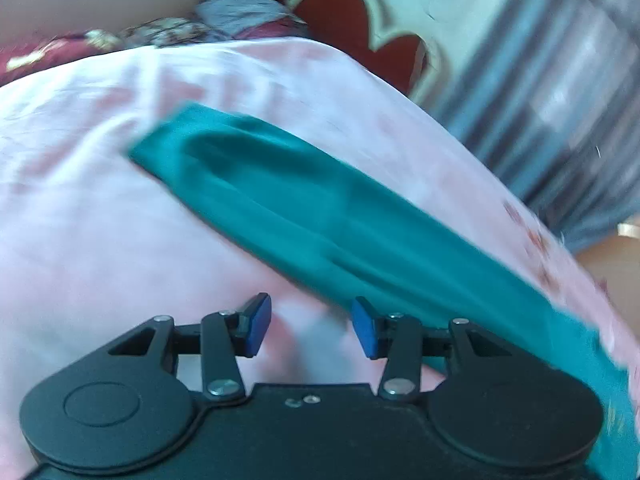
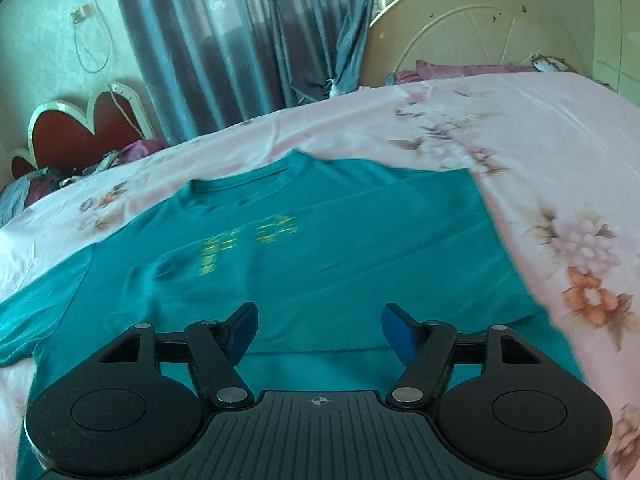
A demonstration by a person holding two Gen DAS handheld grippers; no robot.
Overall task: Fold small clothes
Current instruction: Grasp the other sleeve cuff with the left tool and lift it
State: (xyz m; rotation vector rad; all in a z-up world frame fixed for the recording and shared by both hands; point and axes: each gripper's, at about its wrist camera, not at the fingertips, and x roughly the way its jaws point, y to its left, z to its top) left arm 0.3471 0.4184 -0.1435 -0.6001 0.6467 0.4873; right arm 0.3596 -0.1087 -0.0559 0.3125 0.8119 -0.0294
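Teal t-shirt (image 2: pixel 304 248) with a yellow-green print (image 2: pixel 248 240) across the chest, lying on a pale pink bedsheet (image 2: pixel 520 128) dotted with pink and orange flowers on brownish leaves. Headboard (image 2: pixel 76 136) is dark red with a cream scalloped border. Curtains (image 2: pixel 248 40) are grey-blue. Both grippers have black bodies and blue pads (image 1: pixel 256 326).

Both hand-held grippers (image 1: pixel 311 325) (image 2: pixel 318 333) agape, empty

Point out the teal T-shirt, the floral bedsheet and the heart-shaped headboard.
teal T-shirt (image 2: pixel 320 248), right wrist view, chest below the yellow print.
floral bedsheet (image 2: pixel 560 140), right wrist view, bare pink area.
heart-shaped headboard (image 2: pixel 80 136), right wrist view, red panel.
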